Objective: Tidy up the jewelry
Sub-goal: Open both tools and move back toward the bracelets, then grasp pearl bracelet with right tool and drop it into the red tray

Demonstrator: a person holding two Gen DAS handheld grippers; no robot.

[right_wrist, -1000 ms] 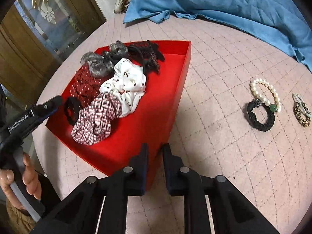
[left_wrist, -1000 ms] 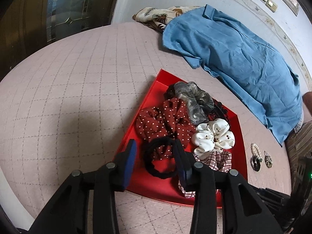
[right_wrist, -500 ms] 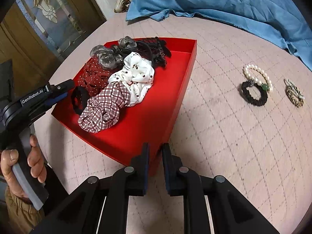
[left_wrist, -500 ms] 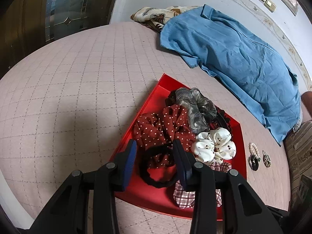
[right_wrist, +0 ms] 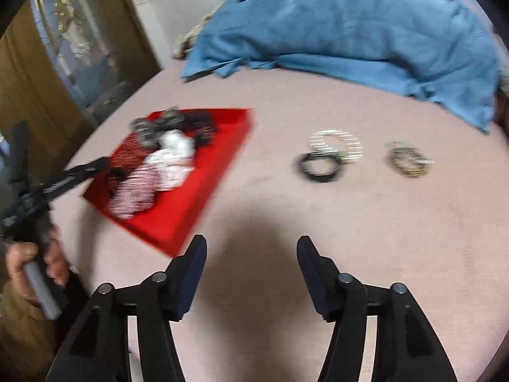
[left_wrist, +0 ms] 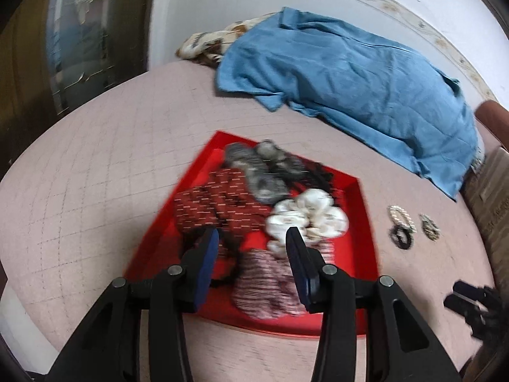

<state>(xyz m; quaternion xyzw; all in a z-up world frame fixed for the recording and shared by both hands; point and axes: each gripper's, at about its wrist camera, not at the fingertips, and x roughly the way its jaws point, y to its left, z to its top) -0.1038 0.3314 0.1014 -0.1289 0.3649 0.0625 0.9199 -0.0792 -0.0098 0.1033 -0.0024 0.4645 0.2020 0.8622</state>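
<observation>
A red tray (left_wrist: pixel 366 222) holds several scrunchies: dotted maroon (left_wrist: pixel 219 203), grey (left_wrist: pixel 261 175), white (left_wrist: pixel 305 219) and plaid (left_wrist: pixel 267 280); it also shows in the right wrist view (right_wrist: pixel 203 178). My left gripper (left_wrist: pixel 251 238) is open and empty above the tray's near part. On the pink cloth to the right lie a pearl bracelet (right_wrist: pixel 337 143), a black hair tie (right_wrist: pixel 318 167) and a gold-toned bracelet (right_wrist: pixel 408 159). My right gripper (right_wrist: pixel 251 245) is open and empty, above bare cloth in front of these. Both views are motion-blurred.
A blue shirt (right_wrist: pixel 350 22) lies across the far side of the table (right_wrist: pixel 381 254), with a patterned cloth (left_wrist: pixel 206 44) behind it. A wooden door with glass (right_wrist: pixel 47 63) stands at the left. The left hand (right_wrist: pixel 25 254) holds its gripper beside the tray.
My right gripper has opened and swung right, away from the tray's edge toward the bracelets. My left gripper has pulled back and shifted right over the tray, staying open.
</observation>
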